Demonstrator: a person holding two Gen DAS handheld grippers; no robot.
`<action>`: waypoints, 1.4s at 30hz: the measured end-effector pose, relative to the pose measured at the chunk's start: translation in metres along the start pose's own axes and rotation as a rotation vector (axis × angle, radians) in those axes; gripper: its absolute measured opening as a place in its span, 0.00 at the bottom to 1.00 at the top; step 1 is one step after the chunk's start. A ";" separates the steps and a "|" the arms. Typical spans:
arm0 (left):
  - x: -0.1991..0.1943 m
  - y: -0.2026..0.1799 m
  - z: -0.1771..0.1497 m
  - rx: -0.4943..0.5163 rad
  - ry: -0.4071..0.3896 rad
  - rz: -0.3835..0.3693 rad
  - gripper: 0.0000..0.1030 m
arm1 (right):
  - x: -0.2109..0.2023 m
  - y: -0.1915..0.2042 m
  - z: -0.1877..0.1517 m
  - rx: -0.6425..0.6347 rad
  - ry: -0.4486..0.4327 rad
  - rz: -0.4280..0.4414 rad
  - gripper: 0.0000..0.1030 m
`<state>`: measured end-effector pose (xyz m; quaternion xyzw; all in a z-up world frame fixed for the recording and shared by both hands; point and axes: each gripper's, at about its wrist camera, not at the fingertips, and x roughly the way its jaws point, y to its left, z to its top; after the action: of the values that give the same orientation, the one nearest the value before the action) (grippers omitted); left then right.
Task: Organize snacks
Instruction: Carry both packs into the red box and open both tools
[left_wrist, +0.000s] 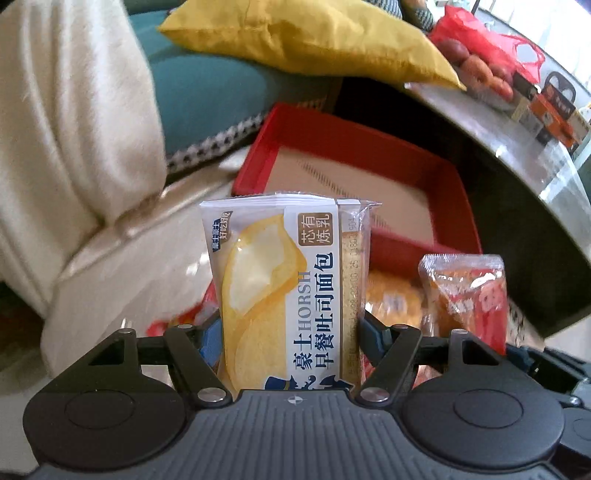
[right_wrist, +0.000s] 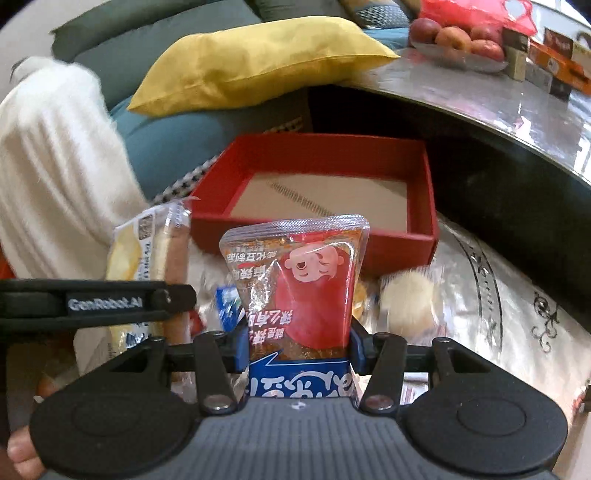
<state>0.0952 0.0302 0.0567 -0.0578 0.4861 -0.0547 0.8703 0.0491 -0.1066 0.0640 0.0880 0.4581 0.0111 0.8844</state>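
Observation:
My left gripper (left_wrist: 286, 332) is shut on a white and yellow toast bread packet (left_wrist: 284, 280), held upright above the sofa. In the right wrist view that same bread packet (right_wrist: 147, 251) shows at the left, with the left gripper's black arm across it. My right gripper (right_wrist: 295, 343) is shut on a red spicy snack pouch (right_wrist: 299, 280), also upright; this red pouch (left_wrist: 469, 295) appears at the right of the left wrist view. Beyond both stands an open red box (right_wrist: 421, 177) with a bare cardboard floor (right_wrist: 325, 203).
More snack packets (right_wrist: 406, 299) lie on the sofa below the grippers. A yellow cushion (right_wrist: 258, 59), a teal cushion (left_wrist: 214, 96) and a white blanket (left_wrist: 74, 122) sit behind. A glossy table (right_wrist: 498, 96) at the right carries a plate of fruit (right_wrist: 458, 40) and boxes.

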 end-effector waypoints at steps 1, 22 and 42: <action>0.003 -0.003 0.007 0.002 -0.005 -0.001 0.74 | 0.004 -0.002 0.007 0.008 -0.004 0.003 0.45; 0.068 -0.054 0.108 0.059 -0.078 0.032 0.74 | 0.064 -0.031 0.107 0.046 -0.068 -0.037 0.45; 0.157 -0.055 0.123 0.065 0.032 0.150 0.75 | 0.154 -0.048 0.112 0.031 0.057 -0.080 0.45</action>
<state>0.2794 -0.0425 -0.0026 0.0080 0.5010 -0.0059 0.8654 0.2260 -0.1545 -0.0050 0.0829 0.4866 -0.0287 0.8692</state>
